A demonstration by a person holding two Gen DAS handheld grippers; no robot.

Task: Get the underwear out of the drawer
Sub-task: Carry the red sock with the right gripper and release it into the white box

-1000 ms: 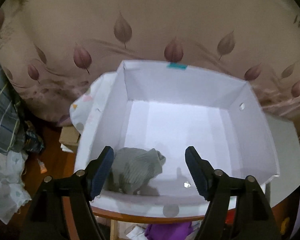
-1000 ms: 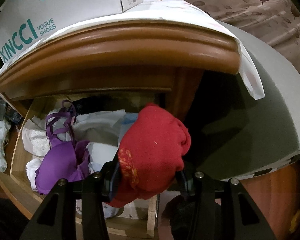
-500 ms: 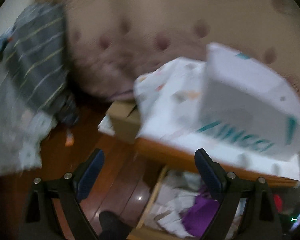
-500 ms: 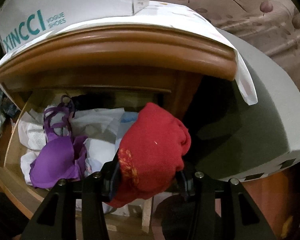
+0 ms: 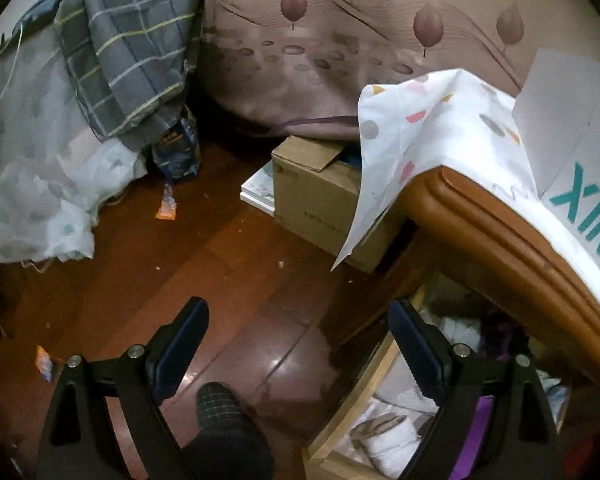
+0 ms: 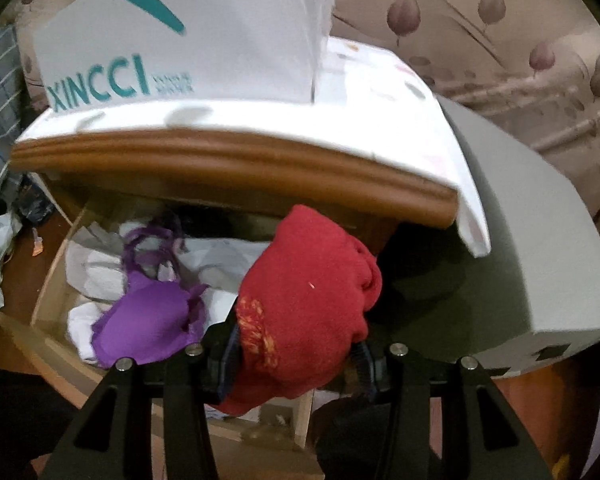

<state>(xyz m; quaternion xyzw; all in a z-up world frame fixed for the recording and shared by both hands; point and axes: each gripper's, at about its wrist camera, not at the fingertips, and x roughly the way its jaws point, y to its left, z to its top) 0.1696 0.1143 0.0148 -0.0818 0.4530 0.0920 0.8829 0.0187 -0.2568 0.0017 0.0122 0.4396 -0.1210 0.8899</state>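
Left wrist view: the left gripper (image 5: 296, 354) hangs with jaws spread wide and empty, over dark polished wood floor (image 5: 172, 280) at the open drawer (image 5: 352, 396)'s left edge. A cardboard box (image 5: 320, 196) stands by the nightstand; bedding is heaped at left.

Right wrist view: the right gripper (image 6: 296, 356) is clamped on a red underwear bundle (image 6: 308, 300), held above the drawer's front right corner. It looks soft, light and squashy; a mid-bundle pinch should hold. A purple bra (image 6: 152, 316) lies on white garments inside. A white shoebox (image 6: 180, 40) sits on the cloth-covered top.
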